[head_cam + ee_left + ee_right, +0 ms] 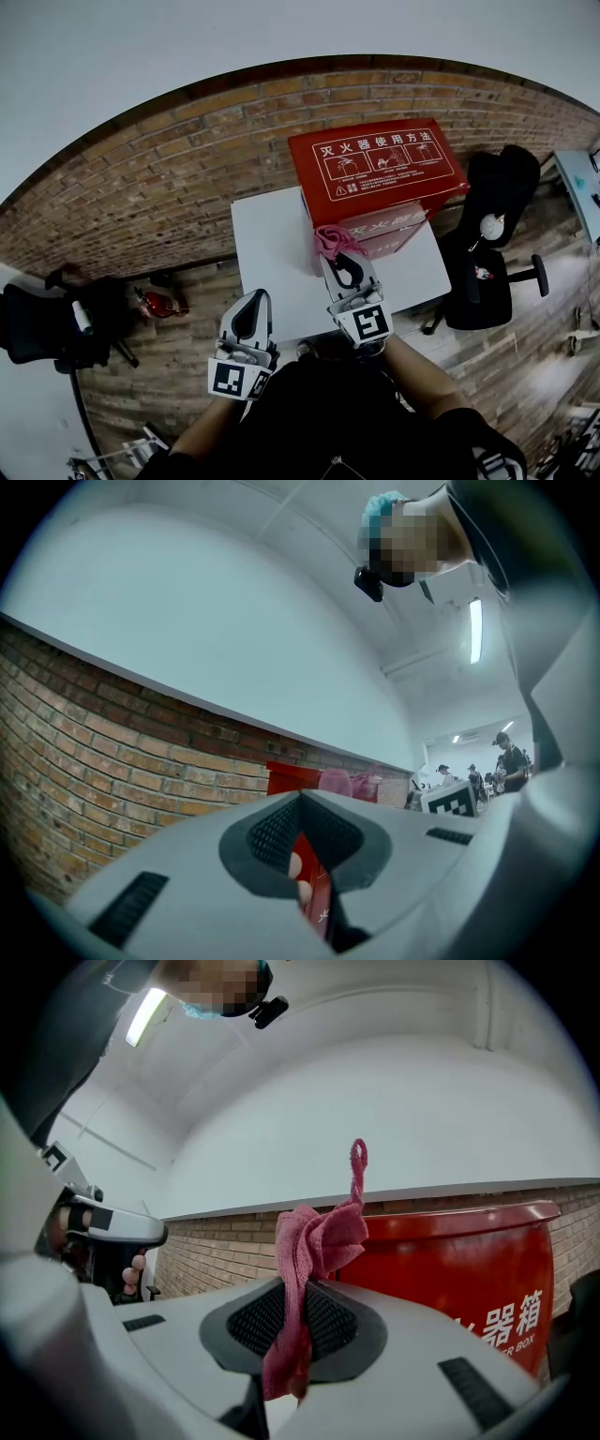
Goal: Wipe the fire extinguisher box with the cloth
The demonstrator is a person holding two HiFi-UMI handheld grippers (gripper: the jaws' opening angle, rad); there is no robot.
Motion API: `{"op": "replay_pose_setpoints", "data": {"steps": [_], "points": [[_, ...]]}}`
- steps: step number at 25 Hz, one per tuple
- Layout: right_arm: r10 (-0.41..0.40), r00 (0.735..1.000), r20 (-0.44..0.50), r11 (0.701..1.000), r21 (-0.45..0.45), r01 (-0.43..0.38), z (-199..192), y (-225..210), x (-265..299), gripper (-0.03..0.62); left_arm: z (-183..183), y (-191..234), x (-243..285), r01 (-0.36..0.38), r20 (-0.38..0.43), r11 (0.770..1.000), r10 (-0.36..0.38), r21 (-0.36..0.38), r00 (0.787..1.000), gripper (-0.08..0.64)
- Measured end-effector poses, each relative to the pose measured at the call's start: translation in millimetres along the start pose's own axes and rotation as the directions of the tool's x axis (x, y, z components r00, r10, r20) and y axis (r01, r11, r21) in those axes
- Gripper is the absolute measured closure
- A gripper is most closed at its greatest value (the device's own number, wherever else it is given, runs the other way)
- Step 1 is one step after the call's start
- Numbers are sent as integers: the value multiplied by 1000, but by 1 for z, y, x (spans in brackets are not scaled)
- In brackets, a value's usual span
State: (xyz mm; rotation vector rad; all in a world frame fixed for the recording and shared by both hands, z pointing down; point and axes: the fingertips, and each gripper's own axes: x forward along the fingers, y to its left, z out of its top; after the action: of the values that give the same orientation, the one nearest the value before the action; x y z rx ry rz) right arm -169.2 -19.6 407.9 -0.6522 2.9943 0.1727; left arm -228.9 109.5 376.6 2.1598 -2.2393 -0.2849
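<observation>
The red fire extinguisher box point(375, 173) with white print stands on the far right part of a white table point(272, 253). My right gripper point(342, 267) is shut on a pink cloth point(336, 239) just in front of the box's near left corner. In the right gripper view the cloth point(314, 1241) sticks up between the jaws of that gripper point(305, 1288), with the box point(469, 1260) close behind it. My left gripper point(251, 314) hangs over the table's near edge, shut and holding nothing. In the left gripper view its jaws point(300, 803) meet at the tip, with the box point(291, 778) beyond.
A black office chair point(487, 244) stands right of the table. Another dark chair point(47, 328) and a small red extinguisher point(159, 303) are on the left. A brick wall point(169, 178) runs behind the table. Several people stand far off point(511, 761).
</observation>
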Motion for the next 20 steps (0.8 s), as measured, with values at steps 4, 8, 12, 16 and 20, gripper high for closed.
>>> {"op": "replay_pose_setpoints", "data": {"steps": [4,8,12,16,20], "points": [[-16,1000,-4,997,81,16,-2,-6,6,525,0,-1,3,5,3,1000,-5,5,1000,522],[-23,1000,0,976,217,23,-6,-16,7,525,0,-2,7,6,5,1000,-6,-2,1000,522],[-27,999,23,932,361,17,-9,-22,7,525,0,-2,11,8,6,1000,-8,-8,1000,522],[-46,998,30,891,453,28,-14,-27,6,525,-2,-3,12,19,-8,1000,-19,-4,1000,522],[-71,997,21,840,540,48,-25,-31,3,525,-3,0,11,18,-12,1000,-18,0,1000,522]]}}
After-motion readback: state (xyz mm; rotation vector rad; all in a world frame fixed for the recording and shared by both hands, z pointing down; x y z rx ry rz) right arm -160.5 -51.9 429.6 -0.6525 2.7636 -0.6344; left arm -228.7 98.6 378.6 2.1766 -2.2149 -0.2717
